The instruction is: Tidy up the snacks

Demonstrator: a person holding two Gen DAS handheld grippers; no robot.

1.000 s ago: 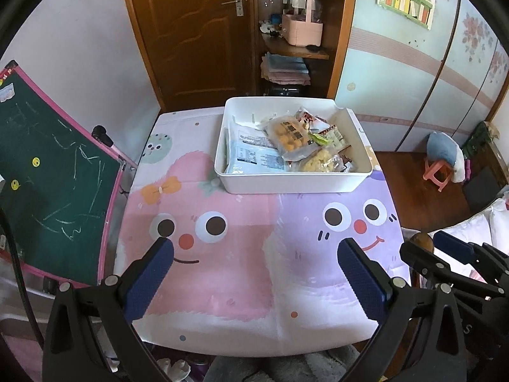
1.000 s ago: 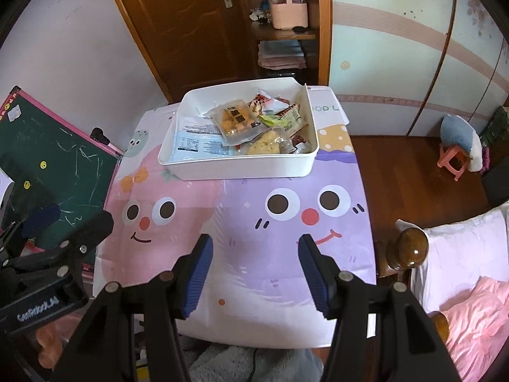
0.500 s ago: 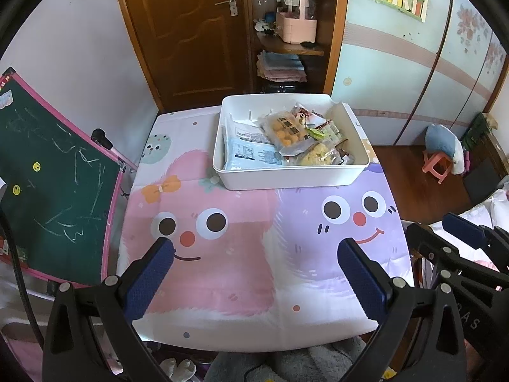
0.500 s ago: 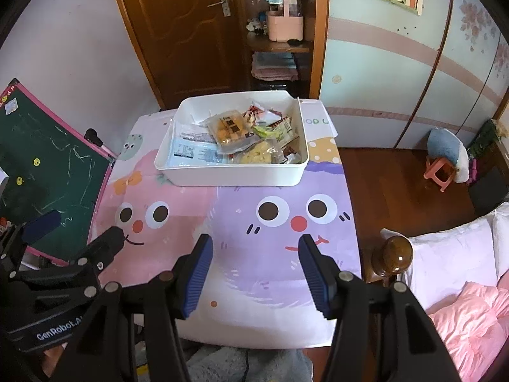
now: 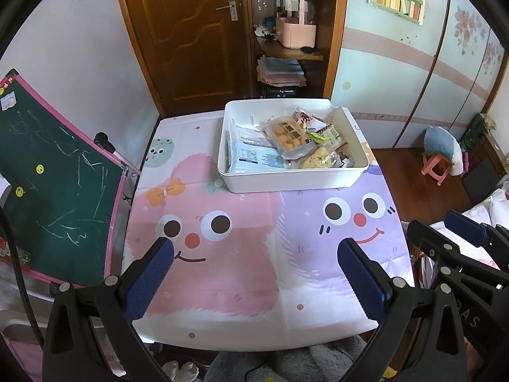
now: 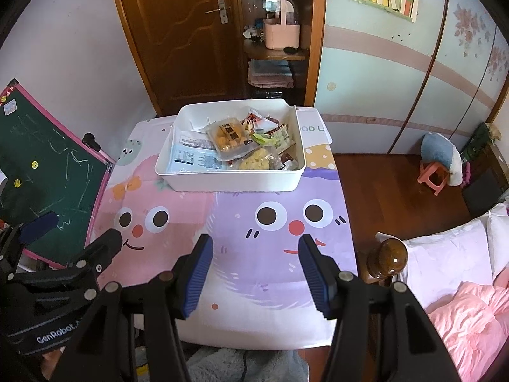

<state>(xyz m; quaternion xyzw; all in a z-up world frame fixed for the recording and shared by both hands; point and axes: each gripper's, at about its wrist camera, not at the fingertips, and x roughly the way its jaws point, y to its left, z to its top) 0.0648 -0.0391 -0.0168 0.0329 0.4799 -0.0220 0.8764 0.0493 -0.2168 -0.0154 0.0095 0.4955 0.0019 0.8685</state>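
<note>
A white plastic bin (image 5: pixel 292 181) (image 6: pixel 235 183) stands at the far side of the table, filled with several snack packets. On top lies a clear bag of orange-brown pieces (image 5: pixel 286 135) (image 6: pixel 227 137), beside a flat blue-white packet (image 5: pixel 254 156) (image 6: pixel 194 157) and a yellow snack bag (image 5: pixel 319 159) (image 6: pixel 257 162). My left gripper (image 5: pixel 254 251) hangs open over the near part of the table, nothing between its blue pads. My right gripper (image 6: pixel 253 248) is also open and empty, well short of the bin. Each gripper shows at the edge of the other's view.
A cartoon-face cloth (image 5: pixel 241 254) covers the table. A green chalkboard (image 5: pixel 47 184) leans at the left. A wooden bedpost knob (image 6: pixel 391 256) and pink bedding (image 6: pixel 461 315) lie at the right. A door and shelf with a pink basket (image 5: pixel 296 30) stand behind.
Both views have pulled back and tilted slightly, so the bin sits a little farther up the table. Both grippers stay open and empty.
</note>
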